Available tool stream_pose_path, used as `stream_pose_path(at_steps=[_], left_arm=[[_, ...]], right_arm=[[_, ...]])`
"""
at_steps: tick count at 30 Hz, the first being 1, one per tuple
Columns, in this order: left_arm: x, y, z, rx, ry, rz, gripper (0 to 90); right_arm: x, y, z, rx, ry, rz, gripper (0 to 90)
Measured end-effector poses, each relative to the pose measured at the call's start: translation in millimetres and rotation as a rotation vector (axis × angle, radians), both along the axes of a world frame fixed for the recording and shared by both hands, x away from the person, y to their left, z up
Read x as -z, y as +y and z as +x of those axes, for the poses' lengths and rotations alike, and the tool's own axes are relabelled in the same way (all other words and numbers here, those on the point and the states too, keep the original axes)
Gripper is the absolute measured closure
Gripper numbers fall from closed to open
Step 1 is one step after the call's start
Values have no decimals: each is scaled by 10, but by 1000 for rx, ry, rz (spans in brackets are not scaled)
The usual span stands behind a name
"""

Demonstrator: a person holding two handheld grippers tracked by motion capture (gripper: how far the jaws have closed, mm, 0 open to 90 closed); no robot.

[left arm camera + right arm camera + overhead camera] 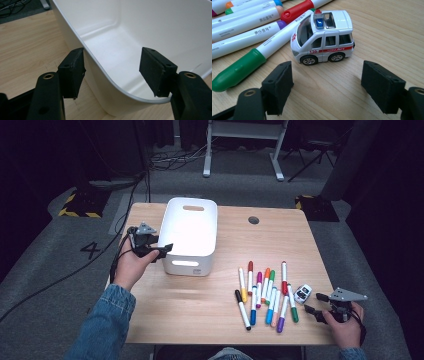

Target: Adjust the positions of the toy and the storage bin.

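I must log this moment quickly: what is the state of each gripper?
Left gripper: open, jaws astride the white bin rim, not clamped.
Right gripper: open, holding nothing, toy ambulance just ahead.

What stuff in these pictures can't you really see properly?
- The far side of the toy ambulance: turned away in the right gripper view, too small in the high view.
- The marker pens: cut off by the left and top edges in the right gripper view.
- The white bin: its floor is glared out in the high view, and the left gripper view's edges crop it.
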State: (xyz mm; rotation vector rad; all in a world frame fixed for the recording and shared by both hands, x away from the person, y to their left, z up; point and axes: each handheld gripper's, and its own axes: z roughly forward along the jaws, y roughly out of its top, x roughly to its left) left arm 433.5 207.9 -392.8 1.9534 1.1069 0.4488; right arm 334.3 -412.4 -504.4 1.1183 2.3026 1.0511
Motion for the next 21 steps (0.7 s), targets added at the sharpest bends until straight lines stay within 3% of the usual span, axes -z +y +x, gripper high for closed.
stream_pose_path(at_steps=[2,4,12,21], left_arm=[[-5,-40,-128,10,-9,10,368],[-25,-49,-214,43,-7,53,352],[-11,-153,-547,79,-6,41,331],[-6,-262,-786,102,-11,42,323]], right_arm=[[0,0,0,0,0,0,253],[0,0,0,0,0,0,253],[0,0,0,0,0,0,253],[0,0,0,1,0,0,253]])
